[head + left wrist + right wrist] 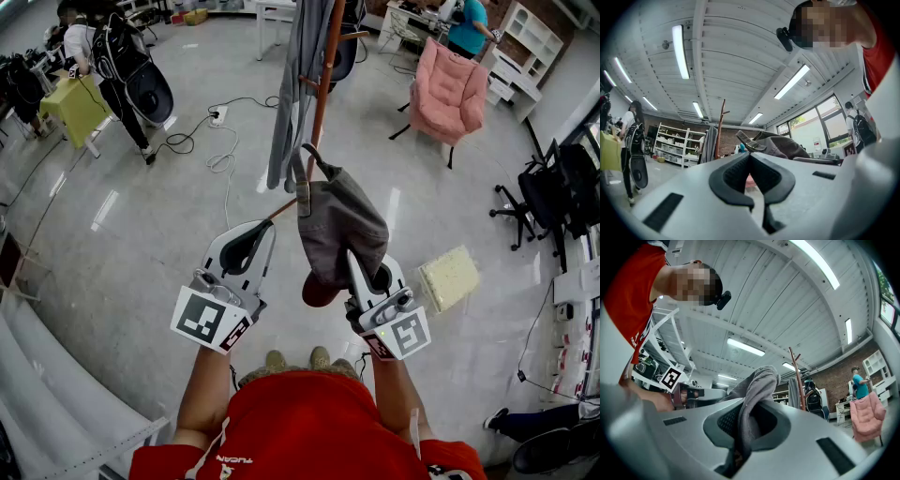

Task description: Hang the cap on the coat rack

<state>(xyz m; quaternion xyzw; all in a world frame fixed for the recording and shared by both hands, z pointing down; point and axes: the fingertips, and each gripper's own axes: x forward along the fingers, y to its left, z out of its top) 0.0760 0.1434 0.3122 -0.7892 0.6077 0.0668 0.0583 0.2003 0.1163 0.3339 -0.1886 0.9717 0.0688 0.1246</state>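
Note:
A grey cap hangs in front of me with its strap and buckle pointing up toward the wooden coat rack. My right gripper is shut on the cap's lower edge. In the right gripper view the grey fabric is pinched between the pads of that gripper, and the rack stands beyond. My left gripper is beside the cap on the left, shut and empty. In the left gripper view the left gripper has its tips touching, with the cap and the rack ahead.
A grey garment hangs on the rack. On the shiny floor lie cables and a pale foam block. A pink armchair, a black office chair, a yellow table and people stand around.

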